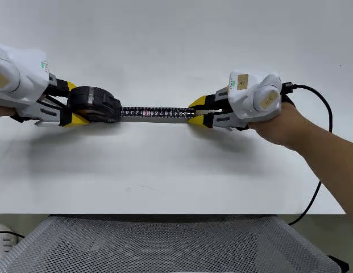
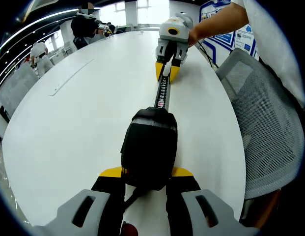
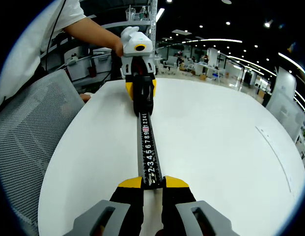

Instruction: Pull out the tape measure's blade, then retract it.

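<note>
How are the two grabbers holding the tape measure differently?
The left gripper clamps the fat black case; the right gripper pinches the thin blade at its tip. The left gripper's jaws stand wide apart, the right gripper's nearly together. Both are white with yellow-tipped jaws.

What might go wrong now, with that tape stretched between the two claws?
1. The right gripper pinches just the end of the blade; if it slips, the blade may snap back into the tape measure.
2. The left gripper clamps the tape measure's rounded body; a harder pull might twist it loose.
3. Letting go too suddenly could whip the blade against the table.
</note>
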A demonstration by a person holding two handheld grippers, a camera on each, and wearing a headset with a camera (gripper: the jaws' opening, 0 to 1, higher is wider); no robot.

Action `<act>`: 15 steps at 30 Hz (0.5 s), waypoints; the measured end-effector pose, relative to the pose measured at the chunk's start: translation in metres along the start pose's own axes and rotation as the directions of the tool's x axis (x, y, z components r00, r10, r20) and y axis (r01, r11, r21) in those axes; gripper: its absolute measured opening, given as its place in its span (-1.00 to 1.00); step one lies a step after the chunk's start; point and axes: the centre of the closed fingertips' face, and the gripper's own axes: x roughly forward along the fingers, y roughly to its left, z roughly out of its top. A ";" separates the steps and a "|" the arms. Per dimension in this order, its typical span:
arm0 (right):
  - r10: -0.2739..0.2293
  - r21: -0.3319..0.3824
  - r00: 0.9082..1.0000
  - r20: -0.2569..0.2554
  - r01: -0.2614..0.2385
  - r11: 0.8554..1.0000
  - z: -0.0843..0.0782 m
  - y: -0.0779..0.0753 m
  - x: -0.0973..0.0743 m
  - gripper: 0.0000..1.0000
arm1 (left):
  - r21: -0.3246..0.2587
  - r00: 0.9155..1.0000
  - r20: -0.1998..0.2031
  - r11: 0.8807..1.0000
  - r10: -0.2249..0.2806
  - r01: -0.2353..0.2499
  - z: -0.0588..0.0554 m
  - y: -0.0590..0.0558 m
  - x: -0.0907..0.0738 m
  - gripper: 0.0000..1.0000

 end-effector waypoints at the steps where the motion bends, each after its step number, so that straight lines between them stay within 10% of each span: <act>1: 0.001 -0.001 1.000 -0.004 -0.001 1.000 -0.001 0.000 0.000 -0.82 | 0.000 1.000 0.000 1.000 0.000 0.000 0.000 0.000 0.000 -0.48; 15: -0.003 -0.003 1.000 -0.018 0.003 1.000 -0.008 0.000 -0.007 -0.82 | 0.001 1.000 -0.003 1.000 -0.002 0.002 0.001 -0.001 0.000 -0.48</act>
